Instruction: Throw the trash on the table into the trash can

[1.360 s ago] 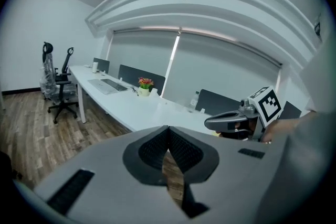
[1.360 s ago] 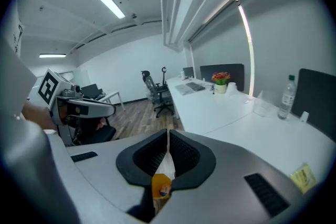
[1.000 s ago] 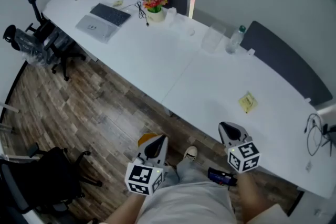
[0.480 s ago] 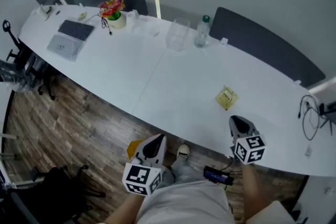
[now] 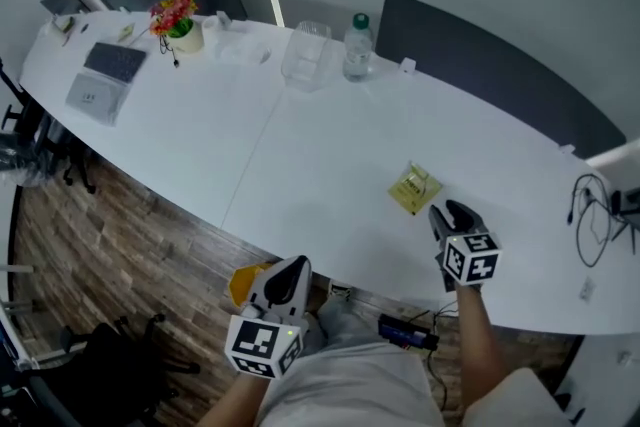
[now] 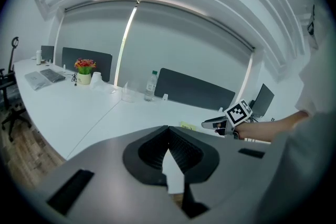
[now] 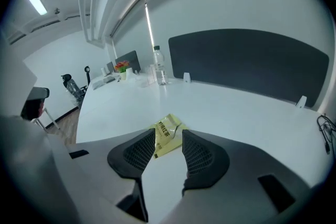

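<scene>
A crumpled yellow packet [image 5: 415, 187] lies on the white table [image 5: 300, 165]. My right gripper [image 5: 447, 212] hovers just behind it, pointing down at it. In the right gripper view the packet [image 7: 167, 136] shows through the gap between the jaws, just beyond the tips. The right gripper [image 7: 168, 134] is open; its jaws have just been opening and the pads press on nothing. My left gripper [image 5: 290, 268] hangs off the table's near edge over the floor. In the left gripper view the left gripper [image 6: 167, 128] has its tips together, empty, and the right gripper [image 6: 223, 123] shows far off.
At the far side stand a water bottle [image 5: 358, 45], a clear plastic container [image 5: 306, 55], a flower pot [image 5: 175, 20] and a laptop [image 5: 100, 75]. Cables [image 5: 590, 225] lie at the right end. A yellow object [image 5: 245, 281] sits on the floor under the table edge.
My right gripper has moved from the table's near edge out over the table, up close behind the yellow packet. The left gripper has stayed low by the table edge.
</scene>
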Action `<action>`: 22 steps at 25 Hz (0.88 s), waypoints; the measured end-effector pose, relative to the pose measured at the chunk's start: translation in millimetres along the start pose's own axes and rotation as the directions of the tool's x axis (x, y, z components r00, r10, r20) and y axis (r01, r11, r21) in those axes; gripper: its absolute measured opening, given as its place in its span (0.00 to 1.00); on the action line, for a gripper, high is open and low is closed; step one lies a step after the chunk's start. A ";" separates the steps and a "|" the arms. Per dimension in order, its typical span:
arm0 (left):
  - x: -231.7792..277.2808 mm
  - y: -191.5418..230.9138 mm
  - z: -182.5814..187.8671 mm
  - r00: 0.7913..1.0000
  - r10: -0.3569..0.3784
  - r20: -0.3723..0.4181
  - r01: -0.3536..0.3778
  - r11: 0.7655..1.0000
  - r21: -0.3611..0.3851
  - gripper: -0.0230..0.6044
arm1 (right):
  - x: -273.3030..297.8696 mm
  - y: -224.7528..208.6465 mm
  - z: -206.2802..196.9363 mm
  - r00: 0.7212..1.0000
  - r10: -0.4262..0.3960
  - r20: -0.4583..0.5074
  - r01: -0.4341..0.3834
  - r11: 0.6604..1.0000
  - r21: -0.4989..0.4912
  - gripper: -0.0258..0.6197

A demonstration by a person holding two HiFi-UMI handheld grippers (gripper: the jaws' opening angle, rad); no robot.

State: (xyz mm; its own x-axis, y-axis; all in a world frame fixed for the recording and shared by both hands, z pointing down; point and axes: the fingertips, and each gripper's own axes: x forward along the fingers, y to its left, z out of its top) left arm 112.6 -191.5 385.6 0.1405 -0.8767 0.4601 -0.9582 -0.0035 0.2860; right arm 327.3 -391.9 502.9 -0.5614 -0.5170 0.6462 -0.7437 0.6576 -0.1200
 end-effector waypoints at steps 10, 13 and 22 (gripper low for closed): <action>15.9 9.6 -13.9 0.998 0.039 -0.052 -0.040 0.999 -0.022 0.04 | 51.9 -23.3 -11.1 0.997 0.055 -0.058 -0.052 0.997 0.063 0.40; 16.7 13.6 -11.7 0.997 0.050 -0.056 -0.052 0.998 -0.026 0.04 | 59.6 -28.5 -12.9 0.996 0.056 -0.074 -0.051 0.997 0.064 0.40; 15.5 20.1 -12.3 0.996 0.073 -0.055 -0.075 0.997 -0.035 0.04 | 76.0 -31.5 -22.5 0.989 0.065 -0.132 -0.059 0.997 0.052 0.40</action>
State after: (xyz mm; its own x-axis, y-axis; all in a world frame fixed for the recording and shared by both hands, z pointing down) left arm 98.6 -199.3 408.9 0.0836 -0.8465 0.5257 -0.9569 0.0791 0.2796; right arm 316.3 -439.6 572.7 -0.5558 -0.3965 0.7307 -0.7274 0.6575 -0.1965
